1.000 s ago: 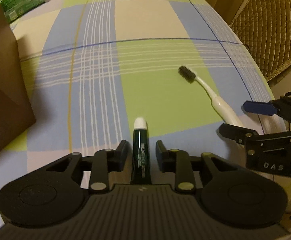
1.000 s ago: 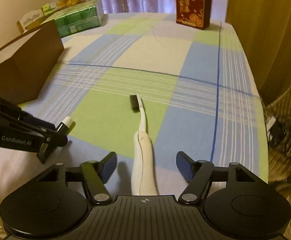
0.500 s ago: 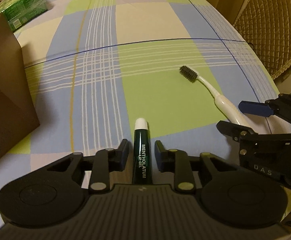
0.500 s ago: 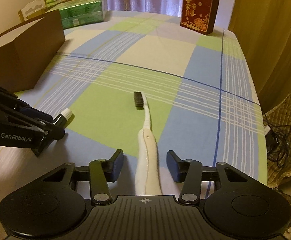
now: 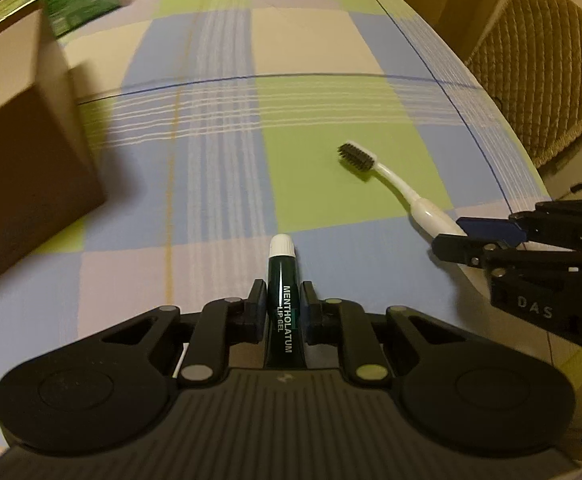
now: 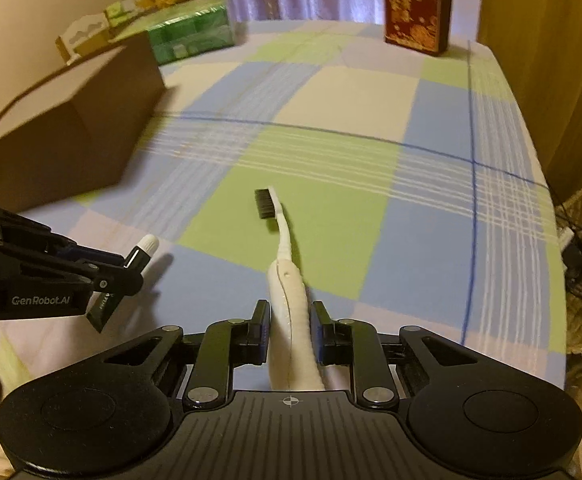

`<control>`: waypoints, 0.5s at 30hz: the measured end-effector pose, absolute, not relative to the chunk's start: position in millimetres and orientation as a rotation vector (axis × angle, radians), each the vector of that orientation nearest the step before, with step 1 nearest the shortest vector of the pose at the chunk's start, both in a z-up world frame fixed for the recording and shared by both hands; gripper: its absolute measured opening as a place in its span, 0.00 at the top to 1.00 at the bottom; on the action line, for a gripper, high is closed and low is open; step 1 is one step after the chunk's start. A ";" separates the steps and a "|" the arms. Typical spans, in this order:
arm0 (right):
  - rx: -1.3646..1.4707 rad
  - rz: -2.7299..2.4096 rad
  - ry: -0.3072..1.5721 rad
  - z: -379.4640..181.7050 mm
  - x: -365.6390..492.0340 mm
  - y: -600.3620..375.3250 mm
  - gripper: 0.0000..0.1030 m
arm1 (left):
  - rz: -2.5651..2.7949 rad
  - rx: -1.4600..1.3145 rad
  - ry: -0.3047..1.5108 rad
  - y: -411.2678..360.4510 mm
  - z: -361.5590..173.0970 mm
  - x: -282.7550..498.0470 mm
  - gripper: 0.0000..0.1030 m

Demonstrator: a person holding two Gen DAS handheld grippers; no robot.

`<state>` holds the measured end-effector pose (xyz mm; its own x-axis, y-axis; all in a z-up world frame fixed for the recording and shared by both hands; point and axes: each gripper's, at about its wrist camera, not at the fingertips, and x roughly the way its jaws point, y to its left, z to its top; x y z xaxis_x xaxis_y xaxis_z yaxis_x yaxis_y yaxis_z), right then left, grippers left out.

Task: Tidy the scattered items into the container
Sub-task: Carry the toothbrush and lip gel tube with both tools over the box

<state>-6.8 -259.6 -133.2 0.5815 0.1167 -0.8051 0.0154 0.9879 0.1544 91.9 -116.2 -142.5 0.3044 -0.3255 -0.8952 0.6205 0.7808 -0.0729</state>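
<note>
Two grippers, each with an item. My left gripper [image 5: 281, 310] pinches a dark green lip gel tube [image 5: 282, 292], white cap pointing far, lifted just off the checked surface [image 5: 331, 40]. My right gripper [image 6: 289, 322] is closed around the white handle of a toothbrush [image 6: 287, 280], its bristled head over the green square. The brown cardboard box [image 6: 71, 128] stands open at the far left. I judge that neither item is in the box yet; both still need carrying over and dropping in.
</note>
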 end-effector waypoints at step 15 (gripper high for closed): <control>0.173 0.182 0.837 -84.7 13.7 -228.2 0.77 | -0.562 0.209 0.998 -72.2 -94.1 98.9 0.87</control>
<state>13.7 -228.2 -84.7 0.6556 0.2275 -0.7201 -0.0918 0.9705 0.2230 98.9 -72.2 -94.1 0.4152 -0.3506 -0.8395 0.5364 0.8396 -0.0854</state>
